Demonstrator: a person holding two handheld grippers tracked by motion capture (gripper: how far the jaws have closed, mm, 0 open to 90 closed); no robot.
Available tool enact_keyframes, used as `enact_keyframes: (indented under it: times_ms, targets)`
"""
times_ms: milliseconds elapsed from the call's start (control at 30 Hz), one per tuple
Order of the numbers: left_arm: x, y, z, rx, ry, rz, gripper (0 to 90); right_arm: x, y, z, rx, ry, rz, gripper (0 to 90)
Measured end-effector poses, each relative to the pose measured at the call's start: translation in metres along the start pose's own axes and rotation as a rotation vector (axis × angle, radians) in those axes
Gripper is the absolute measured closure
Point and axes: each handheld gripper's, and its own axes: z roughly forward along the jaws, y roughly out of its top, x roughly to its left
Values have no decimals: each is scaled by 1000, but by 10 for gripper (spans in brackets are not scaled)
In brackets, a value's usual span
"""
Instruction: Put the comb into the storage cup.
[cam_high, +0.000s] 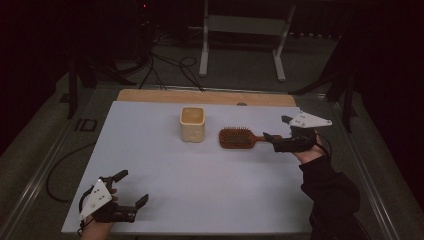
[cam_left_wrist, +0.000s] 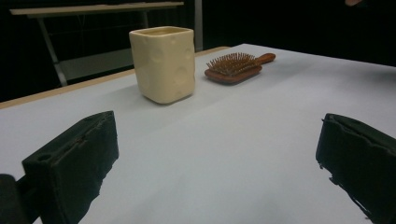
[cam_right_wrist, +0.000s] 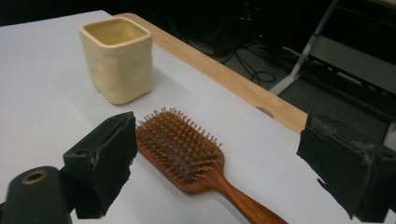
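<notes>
The right gripper (cam_high: 281, 132) hovers low at the bench's (cam_high: 200, 195) right side, jaws spread wide either side of the wooden paddle hairbrush's (cam_high: 243, 138) handle tip. The brush lies bristles up, long axis across the bench, handle toward that gripper, beside the cream square cup (cam_high: 192, 123). The left gripper (cam_high: 134, 187) rests near the front-left corner, jaws spread. The right gripper view shows the cup's hollow inside.
</notes>
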Motion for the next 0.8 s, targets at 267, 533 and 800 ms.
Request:
enact_keyframes:
  times_ms: [267,533,800]
  targets:
    - [0,0,0,2,-2,0,0,-13,-11,21,41,-2,32,107]
    - [0,0,0,1,-2,-1,0,-22,-22,41,73,-9,64,107]
    - [0,0,0,1,-5,0,0,-31,-30,56,91,-3,90,107]
